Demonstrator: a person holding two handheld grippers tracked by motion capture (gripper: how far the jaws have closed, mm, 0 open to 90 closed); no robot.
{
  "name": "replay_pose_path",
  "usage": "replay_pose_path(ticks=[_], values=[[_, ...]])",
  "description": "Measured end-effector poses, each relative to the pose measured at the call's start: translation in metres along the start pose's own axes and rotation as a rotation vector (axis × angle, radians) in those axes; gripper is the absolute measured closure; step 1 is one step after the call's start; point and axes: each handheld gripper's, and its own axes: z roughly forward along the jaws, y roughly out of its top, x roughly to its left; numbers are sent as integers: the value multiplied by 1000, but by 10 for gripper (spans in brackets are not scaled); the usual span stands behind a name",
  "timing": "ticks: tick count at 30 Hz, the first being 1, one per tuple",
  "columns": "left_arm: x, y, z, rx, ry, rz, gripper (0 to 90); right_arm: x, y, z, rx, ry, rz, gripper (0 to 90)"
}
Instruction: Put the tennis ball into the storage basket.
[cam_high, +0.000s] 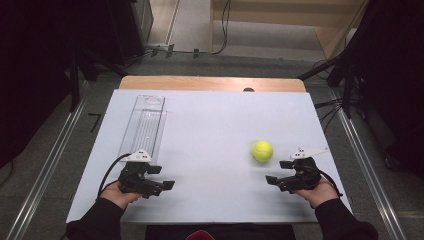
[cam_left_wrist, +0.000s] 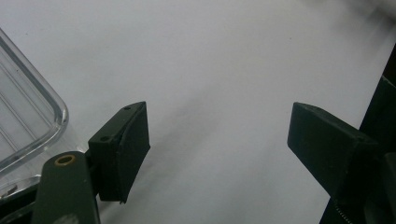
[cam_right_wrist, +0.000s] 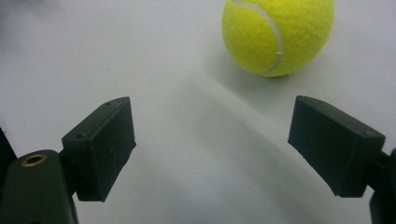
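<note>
Where two grippers hover: one tennis ball (cam_high: 262, 151), one clear tray (cam_high: 143, 125).

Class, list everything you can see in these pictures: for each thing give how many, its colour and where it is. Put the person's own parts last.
tennis ball: one, yellow-green, on the white board at its right, just beyond the right gripper, apart from its jaws.
clear container: one, see-through plastic, long and narrow, lying on the board at its left, beyond the left gripper.
white board: one, white, covering most of the table top.
table: one, light wood, a strip showing at the far edge.
floor rails: two, metal, along either side of the table.
left gripper: one, black, near left of the board, jaws apart, nothing between them.
right gripper: one, black, near right, jaws apart, nothing between them.
hands and sleeves: two, dark sleeves, at the bottom edge.
</note>
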Motion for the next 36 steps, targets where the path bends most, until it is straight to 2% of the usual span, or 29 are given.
replay_pose_path(ticks=[8,11,21,36], values=[[0,0,-1,-3,-1,3,212,-1,1,3,5,14,6,128],[-1,2,-3,-30,-9,-3,213,-1,1,5,6,27,2,128],[-1,1,-2,-16,-7,6,212,-1,1,6,8,35,-3,128],[1,-1,-3,-21,-10,18,213,2,2,5,10,31,-3,128]])
